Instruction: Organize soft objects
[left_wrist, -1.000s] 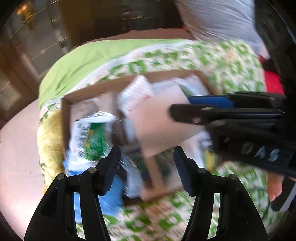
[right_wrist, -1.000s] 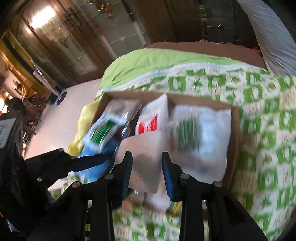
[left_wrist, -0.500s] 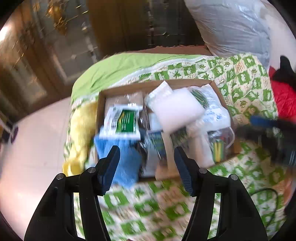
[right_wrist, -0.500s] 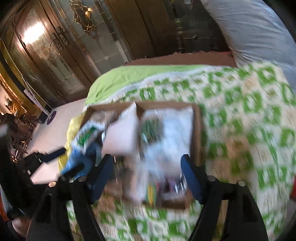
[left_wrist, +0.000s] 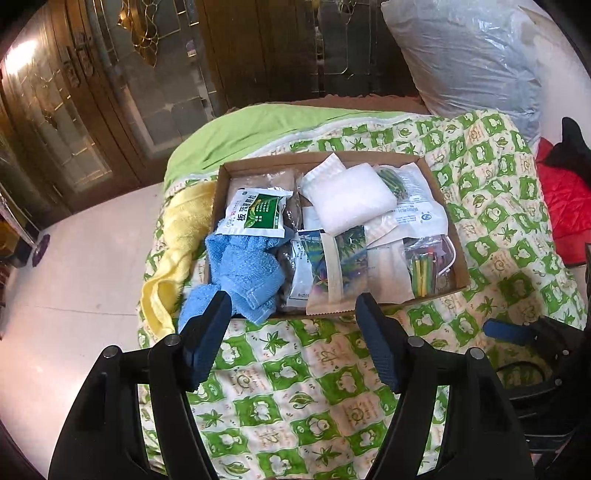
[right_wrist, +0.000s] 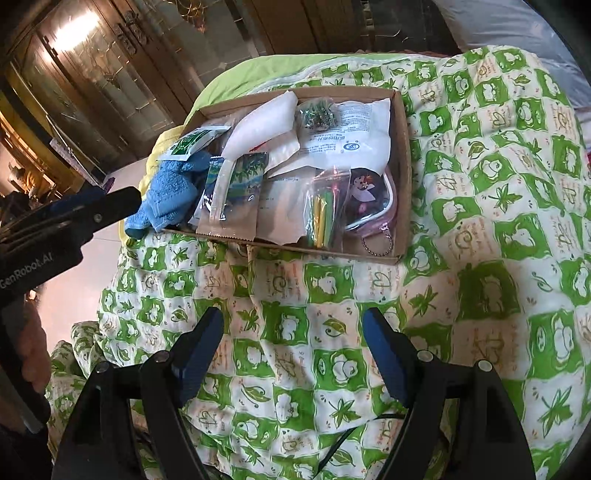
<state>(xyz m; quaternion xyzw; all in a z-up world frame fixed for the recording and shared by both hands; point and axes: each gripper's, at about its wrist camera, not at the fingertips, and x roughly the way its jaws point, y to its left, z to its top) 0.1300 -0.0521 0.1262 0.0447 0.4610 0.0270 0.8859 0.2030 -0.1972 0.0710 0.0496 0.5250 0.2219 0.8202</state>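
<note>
Right now my left claw (left_wrist: 293, 325) hangs with its jaws wide and nothing between them, over the green-and-white quilt (left_wrist: 295, 387) just short of the cardboard box (left_wrist: 448, 236). Its jaws have just been opening further. My right claw (right_wrist: 293, 341) is spread wide too and holds nothing, with only quilt beneath it; its jaws have also just been opening.

The box sits on the quilt on the bed and is crowded. A blue towel (left_wrist: 242, 273) spills over its near left corner. Behind that lies a green-and-white sachet (left_wrist: 258, 216), and beside it a white pad in plastic (left_wrist: 349, 199) rests on top of the heap. A leaf-printed pouch (left_wrist: 334, 269) stands at the near edge, a clear bag of coloured sticks (left_wrist: 424, 271) lies to the right, and a large white printed packet (left_wrist: 417, 206) fills the far right. From the right claw's view a small pink coin purse (right_wrist: 369, 203) shows in the near right corner. A yellow towel (left_wrist: 177, 240) lies outside the box, against its left wall.

A second ago my right claw was nearly shut on the white pad above the box; now the pad lies in the box, and both claws have drawn back.
</note>
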